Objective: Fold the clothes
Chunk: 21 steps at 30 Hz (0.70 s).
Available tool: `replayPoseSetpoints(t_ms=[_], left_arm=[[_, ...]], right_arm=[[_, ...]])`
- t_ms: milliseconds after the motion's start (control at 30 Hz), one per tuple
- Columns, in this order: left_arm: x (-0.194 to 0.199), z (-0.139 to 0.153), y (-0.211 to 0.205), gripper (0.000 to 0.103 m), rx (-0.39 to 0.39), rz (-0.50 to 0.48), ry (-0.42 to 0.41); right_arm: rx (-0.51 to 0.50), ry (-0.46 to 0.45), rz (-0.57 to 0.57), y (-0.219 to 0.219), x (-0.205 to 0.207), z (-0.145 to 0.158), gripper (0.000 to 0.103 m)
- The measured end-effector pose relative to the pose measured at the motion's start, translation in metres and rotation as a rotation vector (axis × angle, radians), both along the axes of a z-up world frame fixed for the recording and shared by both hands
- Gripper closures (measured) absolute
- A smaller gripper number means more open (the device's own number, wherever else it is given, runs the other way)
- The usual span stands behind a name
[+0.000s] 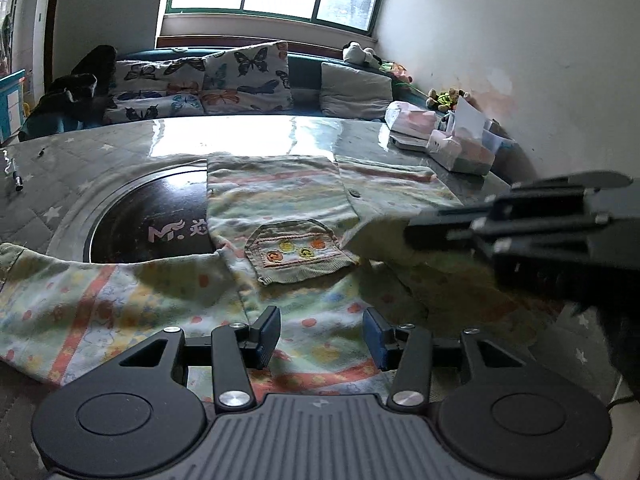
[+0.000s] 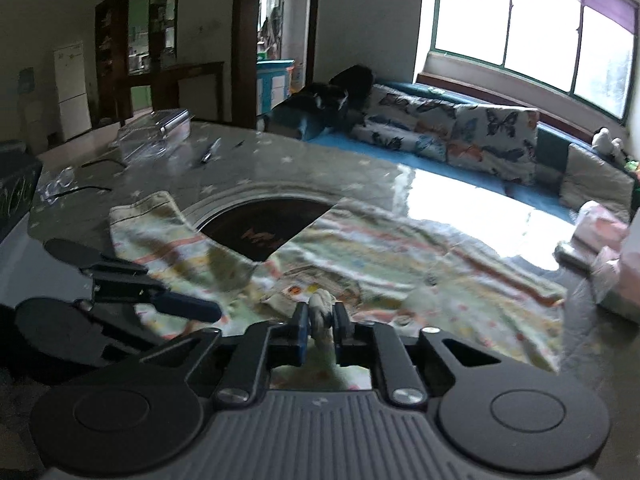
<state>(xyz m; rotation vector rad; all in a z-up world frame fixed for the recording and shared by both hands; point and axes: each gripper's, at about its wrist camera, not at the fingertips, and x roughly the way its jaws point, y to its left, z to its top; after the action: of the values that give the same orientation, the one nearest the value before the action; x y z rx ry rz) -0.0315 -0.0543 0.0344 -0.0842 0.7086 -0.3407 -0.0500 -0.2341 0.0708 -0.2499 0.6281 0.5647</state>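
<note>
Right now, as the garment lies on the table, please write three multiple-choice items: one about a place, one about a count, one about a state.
1. Where does the garment's pocket lie?
A. ahead of the left gripper
B. on the sofa
C. beside the pen

2. How many round patches are on the pocket?
A. two
B. four
C. six

3. What does the right gripper hold?
A. nothing
B. a pen
C. a bunch of the garment

Answers: 1 A, the pocket lies just beyond the left gripper, whose jaws stand open. 2 B, four coloured rounds show. 3 C, cloth of the garment is bunched between the jaws of the right gripper.
</note>
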Motion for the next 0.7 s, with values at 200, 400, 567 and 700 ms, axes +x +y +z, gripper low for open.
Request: replayPoseSetpoints(t_ms=[200, 400, 567, 700], left_arm=[[0.003, 0.004, 0.002, 0.054, -0.007, 0.012, -0.002], [0.007, 0.007, -0.006, 0.054, -0.009, -0.012, -0.005], [0.018, 0.0, -0.025, 0.056, 0.01, -0.05, 0.017], [0.026, -0.006, -0.035, 0.056, 0.017, -0.063, 0.04]], right_arm=[[0.011, -0.023, 0.007, -0.008, -0.009, 0.008, 0.081], [-0.002, -0.036, -0.041, -0.038, -0.014, 0.018, 0.071], [-0.069, -0.029, -0.131, -0.075, -0.019, 0.013, 0.063], [-0.095, 0.014, -0.211, -0.108, -0.024, 0.0, 0.058]])
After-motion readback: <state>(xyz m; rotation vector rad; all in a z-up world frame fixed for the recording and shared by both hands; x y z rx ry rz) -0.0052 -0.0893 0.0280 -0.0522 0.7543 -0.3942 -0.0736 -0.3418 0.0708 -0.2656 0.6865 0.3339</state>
